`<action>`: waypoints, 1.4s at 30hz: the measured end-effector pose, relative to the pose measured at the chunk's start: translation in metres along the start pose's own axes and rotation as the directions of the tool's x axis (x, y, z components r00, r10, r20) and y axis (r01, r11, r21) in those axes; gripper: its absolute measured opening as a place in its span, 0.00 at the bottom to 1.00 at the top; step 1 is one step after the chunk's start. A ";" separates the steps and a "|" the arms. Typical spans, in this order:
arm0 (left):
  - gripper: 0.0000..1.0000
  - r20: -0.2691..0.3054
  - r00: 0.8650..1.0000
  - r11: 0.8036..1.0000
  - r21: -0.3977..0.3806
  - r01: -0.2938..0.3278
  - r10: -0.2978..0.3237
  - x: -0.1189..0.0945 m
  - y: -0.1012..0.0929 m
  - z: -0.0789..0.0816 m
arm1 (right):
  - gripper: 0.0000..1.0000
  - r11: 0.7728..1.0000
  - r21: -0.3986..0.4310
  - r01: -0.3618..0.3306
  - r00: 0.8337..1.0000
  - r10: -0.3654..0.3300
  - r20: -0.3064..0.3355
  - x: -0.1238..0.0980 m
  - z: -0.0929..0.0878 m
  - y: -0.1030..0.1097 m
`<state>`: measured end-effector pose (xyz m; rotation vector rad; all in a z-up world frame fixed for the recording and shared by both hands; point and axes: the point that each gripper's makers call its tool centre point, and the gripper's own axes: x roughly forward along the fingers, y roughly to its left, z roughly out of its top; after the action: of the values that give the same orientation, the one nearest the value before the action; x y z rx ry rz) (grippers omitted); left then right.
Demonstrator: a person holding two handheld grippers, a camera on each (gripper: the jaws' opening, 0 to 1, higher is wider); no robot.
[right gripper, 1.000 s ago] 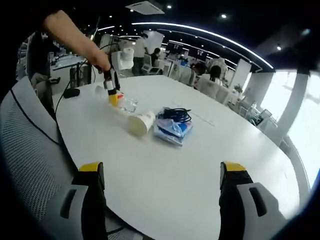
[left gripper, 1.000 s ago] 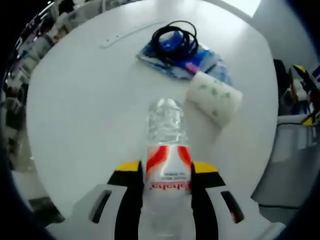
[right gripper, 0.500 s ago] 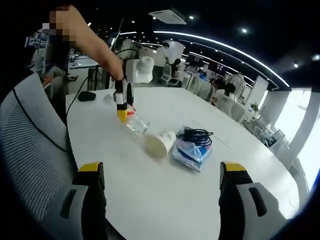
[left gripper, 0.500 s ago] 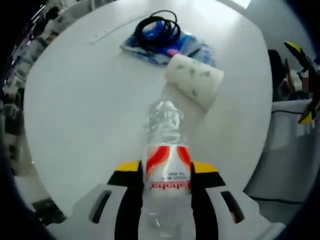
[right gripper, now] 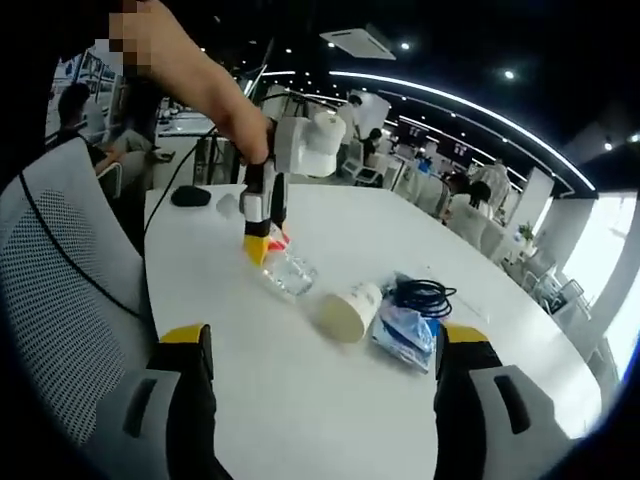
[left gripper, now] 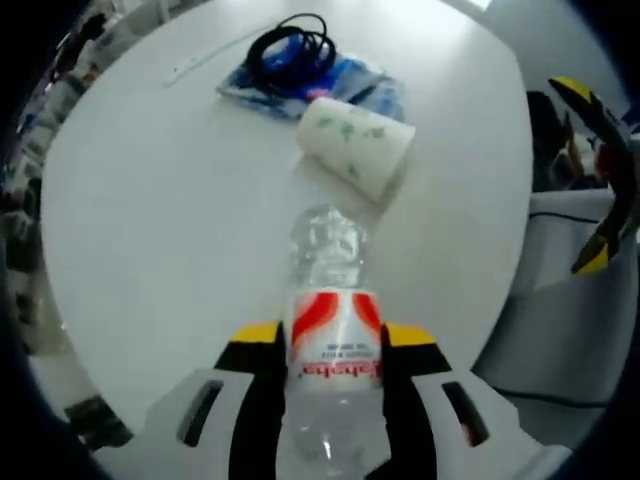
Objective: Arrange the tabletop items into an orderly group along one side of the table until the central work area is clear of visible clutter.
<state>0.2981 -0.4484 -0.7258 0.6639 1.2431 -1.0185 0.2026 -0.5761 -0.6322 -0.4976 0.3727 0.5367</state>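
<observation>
Table (left gripper: pixel 150 220): white, rounded, bearing all items.
Chair (right gripper: pixel 60 290): grey mesh, at table's near left edge.
Left gripper (left gripper: pixel 333 345): jaws clamped on clear water bottle (left gripper: pixel 330 300), red-labelled, over the near table.
Right gripper (right gripper: pixel 320 345): jaws spread wide, nothing between.
Paper roll (left gripper: pixel 355 148): lying just beyond bottle.
Blue packet (left gripper: pixel 320 85): far of roll, touching.
Black cable (left gripper: pixel 290 45): coiled atop packet.

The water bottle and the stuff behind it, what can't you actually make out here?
- Water bottle, left gripper view: base cut off by the bottom edge, between the left claw's jaws; small label print blurred.
- Blue packet: partly covered by the black cable, print unreadable.
- Paper roll, right gripper view: pattern too small.
</observation>
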 end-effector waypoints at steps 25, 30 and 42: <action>0.34 -0.072 0.995 0.997 0.007 0.076 -0.075 0.002 -0.042 -0.014 | 0.81 0.981 -0.100 -0.163 0.986 0.166 0.022 0.056 0.008 0.055; 0.34 -0.084 0.992 0.995 -0.013 0.096 -0.096 0.003 -0.050 -0.016 | 0.80 0.980 -0.071 -0.187 0.982 0.189 0.030 0.069 0.009 0.066; 0.34 -0.112 0.982 0.988 -0.055 0.146 -0.152 0.005 -0.070 -0.019 | 0.72 0.974 -0.037 -0.222 0.975 0.223 0.014 0.087 0.000 0.083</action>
<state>0.2266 -0.4634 -0.7270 0.6071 1.4311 -1.0829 0.2250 -0.4799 -0.7017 -0.4876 0.4048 0.7655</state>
